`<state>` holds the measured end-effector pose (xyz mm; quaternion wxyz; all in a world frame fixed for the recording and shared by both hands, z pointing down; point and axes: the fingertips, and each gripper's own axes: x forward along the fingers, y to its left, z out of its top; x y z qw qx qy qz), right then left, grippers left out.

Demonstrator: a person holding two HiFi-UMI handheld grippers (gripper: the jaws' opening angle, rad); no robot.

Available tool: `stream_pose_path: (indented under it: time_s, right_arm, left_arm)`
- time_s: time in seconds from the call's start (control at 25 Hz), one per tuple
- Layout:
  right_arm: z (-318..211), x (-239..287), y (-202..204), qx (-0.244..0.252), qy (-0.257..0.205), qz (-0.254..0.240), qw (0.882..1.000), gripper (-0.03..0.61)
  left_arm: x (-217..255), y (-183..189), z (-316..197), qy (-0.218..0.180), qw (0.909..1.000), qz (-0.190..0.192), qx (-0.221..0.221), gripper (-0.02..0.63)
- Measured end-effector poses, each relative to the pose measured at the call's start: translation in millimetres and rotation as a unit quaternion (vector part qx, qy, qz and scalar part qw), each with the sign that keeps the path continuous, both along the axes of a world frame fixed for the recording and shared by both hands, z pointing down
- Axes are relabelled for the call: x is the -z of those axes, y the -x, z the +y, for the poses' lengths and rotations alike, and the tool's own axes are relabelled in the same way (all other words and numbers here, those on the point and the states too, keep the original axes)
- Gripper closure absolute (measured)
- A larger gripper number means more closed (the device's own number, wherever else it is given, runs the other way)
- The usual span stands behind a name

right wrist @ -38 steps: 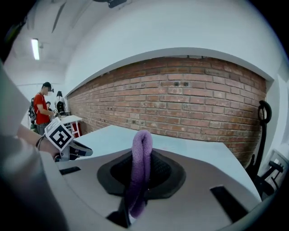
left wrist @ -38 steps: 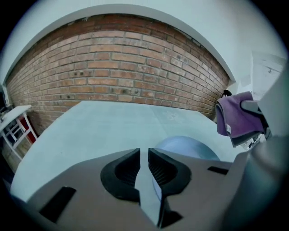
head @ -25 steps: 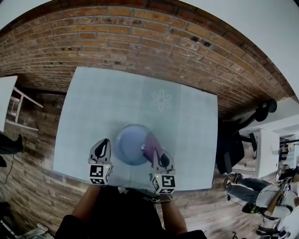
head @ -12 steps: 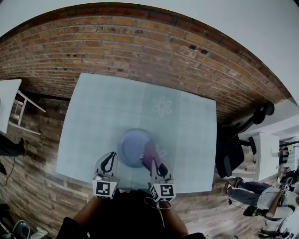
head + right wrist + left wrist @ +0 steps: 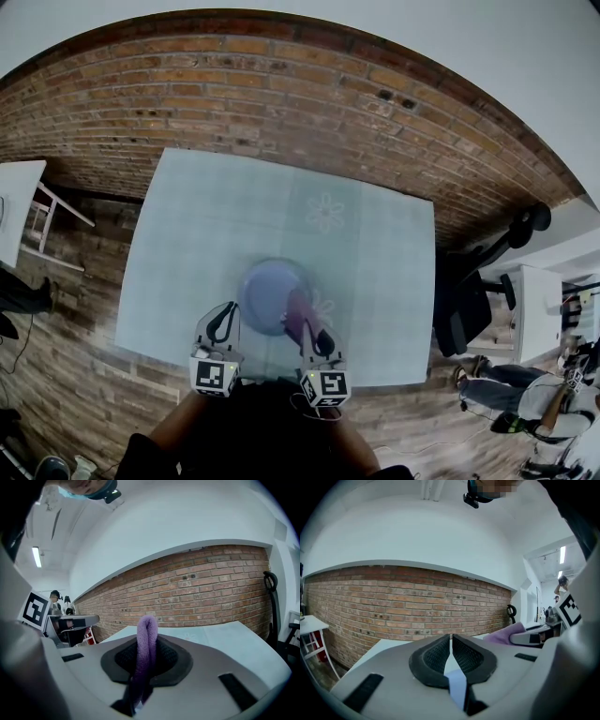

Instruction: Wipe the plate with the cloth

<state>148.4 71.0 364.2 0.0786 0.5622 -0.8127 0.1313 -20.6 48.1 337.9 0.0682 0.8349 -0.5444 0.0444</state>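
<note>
A lavender-blue plate (image 5: 265, 292) is seen at centre on a pale blue-green table (image 5: 197, 234) marked with a faint white flower (image 5: 324, 214). The cloth (image 5: 301, 312) is purple. Red-brown brick wall (image 5: 281, 84) is shown above. Black-and-white square markers are borne by the grey left gripper (image 5: 225, 313) and right gripper (image 5: 311, 330).

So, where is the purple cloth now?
Head view, lower centre: the cloth is pinched in the right claw, at the right edge of the plate.
</note>
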Motion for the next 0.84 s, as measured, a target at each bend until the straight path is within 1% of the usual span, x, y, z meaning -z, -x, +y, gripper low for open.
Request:
stream_pose_path:
  time_s: [0.08,0.24,0.4,0.84]
  right_arm:
    - [-1,1,0,0.003,-0.002,0.001,1.0,0.517]
    - [-1,2,-2,0.001,-0.005,0.0,1.0,0.517]
    - [-1,0,-2,0.001,-0.002,0.001,1.0,0.517]
    - [-2,-1,-1,0.009,-0.001,0.001,1.0,0.518]
  left_arm:
    - [5,-2,0,-0.004,1.0,0.007,0.002,0.569]
    - [2,-6,3,-0.004,1.0,0.001,-0.007,0.569]
    - [5,-8,2,-0.006,0.9999,0.009,-0.01,0.57]
    - [1,-12,2,-0.003,0.9999,0.002,-0.015,0.569]
